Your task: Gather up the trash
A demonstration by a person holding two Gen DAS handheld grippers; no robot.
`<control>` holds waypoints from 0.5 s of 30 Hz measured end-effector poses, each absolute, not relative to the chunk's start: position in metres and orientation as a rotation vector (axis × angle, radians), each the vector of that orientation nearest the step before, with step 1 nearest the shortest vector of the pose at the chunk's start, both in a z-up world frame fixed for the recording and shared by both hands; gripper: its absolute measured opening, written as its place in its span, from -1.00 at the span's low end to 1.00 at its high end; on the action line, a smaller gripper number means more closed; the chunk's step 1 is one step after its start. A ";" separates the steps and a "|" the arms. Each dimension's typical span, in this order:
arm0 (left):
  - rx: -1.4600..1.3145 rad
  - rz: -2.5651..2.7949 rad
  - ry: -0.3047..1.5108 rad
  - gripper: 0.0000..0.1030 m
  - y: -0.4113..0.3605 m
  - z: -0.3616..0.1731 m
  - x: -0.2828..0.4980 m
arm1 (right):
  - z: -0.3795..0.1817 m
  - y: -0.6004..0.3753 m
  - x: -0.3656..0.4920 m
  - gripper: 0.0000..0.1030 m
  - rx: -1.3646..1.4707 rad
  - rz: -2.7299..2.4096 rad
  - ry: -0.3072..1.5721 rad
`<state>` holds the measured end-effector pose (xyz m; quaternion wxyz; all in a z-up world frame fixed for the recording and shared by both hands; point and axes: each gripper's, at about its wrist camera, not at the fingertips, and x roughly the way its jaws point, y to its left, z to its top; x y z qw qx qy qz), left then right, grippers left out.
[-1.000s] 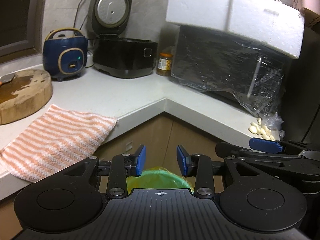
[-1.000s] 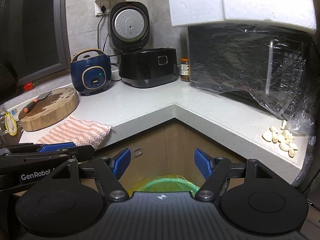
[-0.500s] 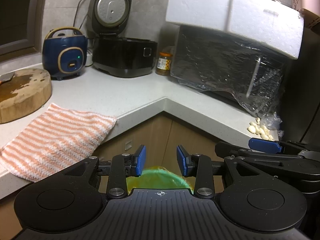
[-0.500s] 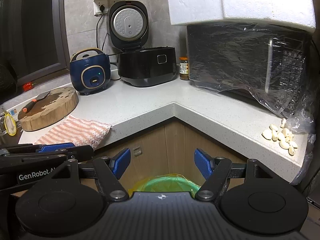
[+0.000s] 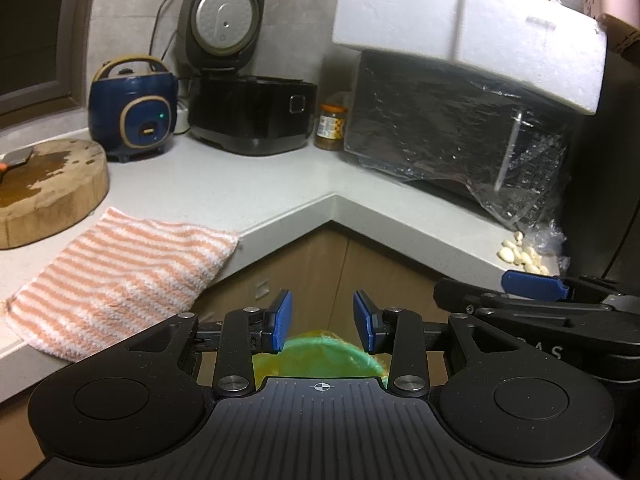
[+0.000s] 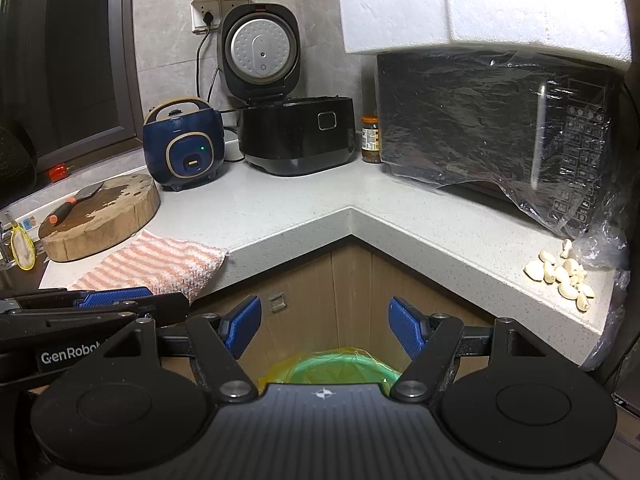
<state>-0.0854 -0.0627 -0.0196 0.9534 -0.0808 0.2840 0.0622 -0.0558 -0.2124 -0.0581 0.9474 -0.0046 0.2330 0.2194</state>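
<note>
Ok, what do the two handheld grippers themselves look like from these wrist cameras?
Both look alike: the left gripper and right gripper are matte black, with a ribbed centre plate marked by a small white crosshair, a round disc housing on each side, silver pivot bolts, and blue textured finger pads. The left one's side carries white "GenRobot" lettering. No cables, hands or sleeves are visible.

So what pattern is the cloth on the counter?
Orange and white stripes on the cloth, clearest in the left wrist view.

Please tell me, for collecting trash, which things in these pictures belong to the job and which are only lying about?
Belong to the job:
bin with its liner, on the floor below the counter
left gripper, open, empty
right gripper, open, empty

Only lying about:
cloth
chopping board
blue cooker
black cooker
jar
microwave
garlic
</note>
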 end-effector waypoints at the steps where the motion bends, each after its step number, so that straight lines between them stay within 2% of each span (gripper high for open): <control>1: -0.166 0.128 0.578 -0.26 -0.062 -0.019 -0.086 | -0.058 -0.212 -0.056 0.38 -0.009 0.447 0.474; 10: -0.163 0.122 0.597 -0.26 -0.057 -0.022 -0.087 | -0.059 -0.208 -0.058 0.38 -0.017 0.447 0.485; 12: -0.185 0.088 0.594 -0.66 -0.053 -0.022 -0.085 | -0.059 -0.206 -0.057 0.38 -0.025 0.446 0.488; 13: -0.216 0.058 0.585 -0.72 -0.050 -0.022 -0.083 | -0.059 -0.205 -0.056 0.38 -0.031 0.445 0.488; 15: -0.274 0.030 0.575 -0.71 -0.043 -0.021 -0.078 | -0.059 -0.204 -0.053 0.38 -0.039 0.441 0.483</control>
